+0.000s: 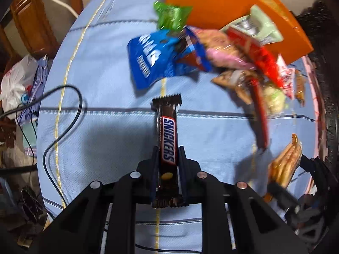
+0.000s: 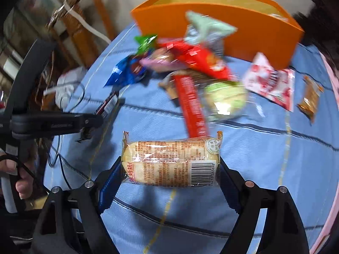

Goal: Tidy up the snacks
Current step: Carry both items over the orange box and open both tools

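1. The left gripper (image 1: 167, 154) is nipped down narrow on a Snickers bar (image 1: 167, 146), its two fingers pressed against the long sides of the brown wrapper. The bar runs lengthwise between them, with its crimped far end sticking out past the fingertips and its near end poking out behind, over the blue checked tablecloth (image 1: 101, 127).

2. The right gripper (image 2: 170, 169) stands wide, with a clear-wrapped pale rice cracker pack (image 2: 169, 162) lying crosswise between its fingers. The blue pads sit at the two short ends of the pack; whether they press firmly on it I cannot tell for certain, though the pack looks carried above the cloth, with a shadow beneath it.

3. From the left wrist view the same cracker pack shows at the near right, in the other tool's grip.

4. The heap of loose snacks lies farther off on the cloth: a blue pouch (image 1: 148, 61), a green packet (image 1: 171, 17), a pink-wrapped biscuit pack (image 1: 224, 53), a red packet (image 2: 203, 61), a long red stick pack (image 2: 190, 108) and a pale green round cake in clear wrap (image 2: 226, 97).

5. An orange box (image 2: 243, 31) stands open at the far side of the heap, touching its far edge.

6. To the right of the heap lie a red-and-white sachet (image 2: 271, 82) and a small brown-wrapped piece (image 2: 310, 99), apart from each other.

7. A black cable (image 1: 61, 114) loops over the left edge of the table.
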